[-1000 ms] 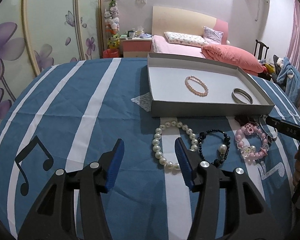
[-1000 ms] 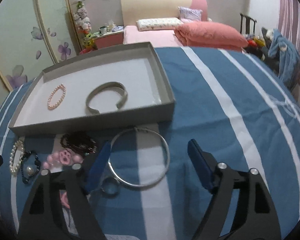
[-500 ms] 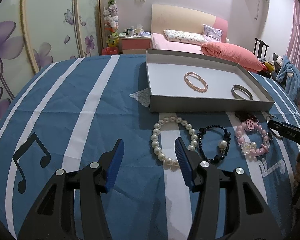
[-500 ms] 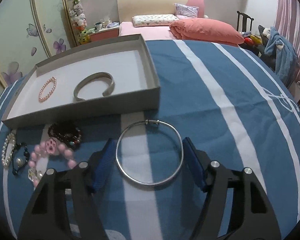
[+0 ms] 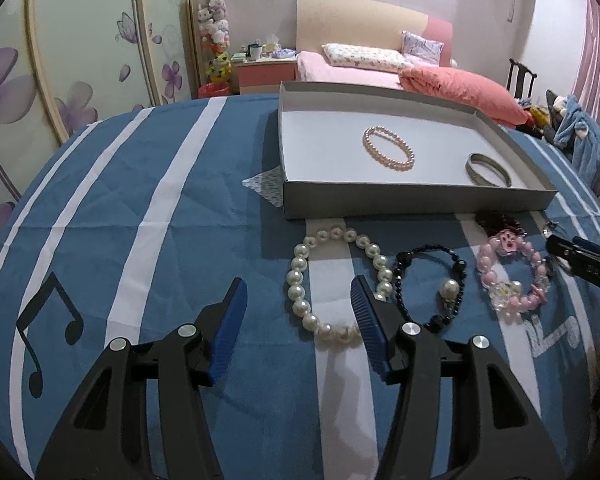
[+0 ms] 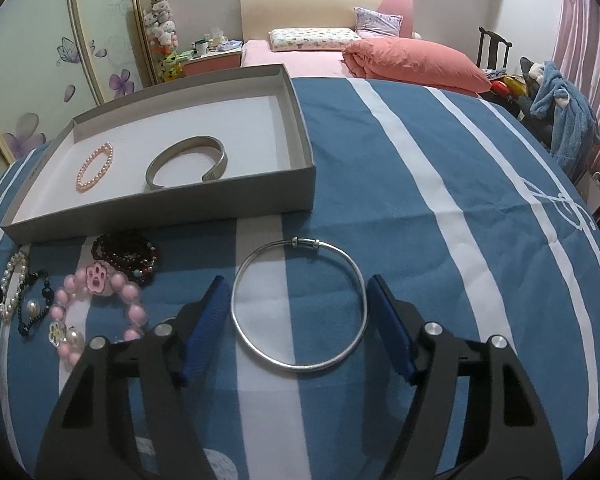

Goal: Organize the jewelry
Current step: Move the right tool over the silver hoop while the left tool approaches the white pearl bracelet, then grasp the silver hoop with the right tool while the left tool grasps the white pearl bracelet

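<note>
Silver wire, bent into one large thin bangle (image 6: 300,304), lies flat on the blue-and-white striped tabletop (image 6: 440,184), its small sliding clasp turned toward the grey tray (image 6: 236,200) beyond it; the hoop is nearly round, a little longer from clasp to near edge. The right gripper (image 6: 294,322) brackets it, a blue pad just beside each flank of the hoop; whether they touch is hard to tell. Its jaws have just been opening slightly after narrowing, with the bangle between them. Inside the tray rest a pink bead bracelet (image 6: 94,166) and a broad silver cuff (image 6: 186,162), its gap toward the near wall. Left of the bangle lie a dark red bead bracelet (image 6: 126,256), a pink bracelet with a paw charm (image 6: 96,308), a black bead bracelet (image 5: 430,280) and a white pearl bracelet (image 5: 336,280). The left gripper (image 5: 296,320) hangs with jaws released and empty, its right pad over the pearl strand.
</note>
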The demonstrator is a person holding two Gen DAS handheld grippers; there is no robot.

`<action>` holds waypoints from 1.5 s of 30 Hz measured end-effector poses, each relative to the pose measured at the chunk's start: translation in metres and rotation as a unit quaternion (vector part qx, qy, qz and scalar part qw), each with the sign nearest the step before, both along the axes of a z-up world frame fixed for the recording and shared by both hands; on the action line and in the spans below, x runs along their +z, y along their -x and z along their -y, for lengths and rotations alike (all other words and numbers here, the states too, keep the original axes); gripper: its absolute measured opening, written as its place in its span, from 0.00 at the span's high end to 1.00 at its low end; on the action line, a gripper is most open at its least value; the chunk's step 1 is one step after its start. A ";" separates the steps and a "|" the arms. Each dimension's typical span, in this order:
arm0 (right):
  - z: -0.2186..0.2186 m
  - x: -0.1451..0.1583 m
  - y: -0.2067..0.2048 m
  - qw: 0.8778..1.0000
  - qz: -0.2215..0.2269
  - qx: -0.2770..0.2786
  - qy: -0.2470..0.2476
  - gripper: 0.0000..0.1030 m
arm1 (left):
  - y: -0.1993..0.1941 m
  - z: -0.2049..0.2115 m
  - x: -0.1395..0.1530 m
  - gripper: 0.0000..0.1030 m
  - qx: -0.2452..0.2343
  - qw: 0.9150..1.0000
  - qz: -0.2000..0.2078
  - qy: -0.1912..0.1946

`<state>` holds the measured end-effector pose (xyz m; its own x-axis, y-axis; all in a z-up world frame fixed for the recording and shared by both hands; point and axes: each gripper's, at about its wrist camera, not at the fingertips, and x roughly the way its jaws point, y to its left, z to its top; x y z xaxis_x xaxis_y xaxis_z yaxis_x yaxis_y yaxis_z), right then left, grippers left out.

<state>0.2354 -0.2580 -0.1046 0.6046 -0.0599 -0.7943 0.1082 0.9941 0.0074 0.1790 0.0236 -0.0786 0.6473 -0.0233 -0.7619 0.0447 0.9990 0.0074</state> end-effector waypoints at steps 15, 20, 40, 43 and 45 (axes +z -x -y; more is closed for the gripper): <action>0.000 -0.001 0.000 1.000 -0.004 0.003 0.003 0.28 | 0.001 0.009 -0.006 0.76 -0.022 0.999 -0.015 -0.024; 0.003 -0.001 0.002 1.000 -0.012 0.018 0.005 0.27 | 0.005 0.009 -0.005 0.90 -0.039 0.998 -0.019 -0.037; 0.011 0.006 0.019 0.998 -0.004 0.026 -0.050 0.34 | 0.020 -0.017 0.031 0.90 -0.036 0.996 0.040 0.077; 0.014 0.007 0.023 0.998 0.003 0.018 -0.063 0.34 | 0.022 -0.015 0.038 0.90 -0.041 0.994 0.052 0.089; 0.015 0.008 0.025 0.997 0.007 0.015 -0.076 0.34 | 0.025 -0.014 0.041 0.90 -0.043 0.993 0.059 0.097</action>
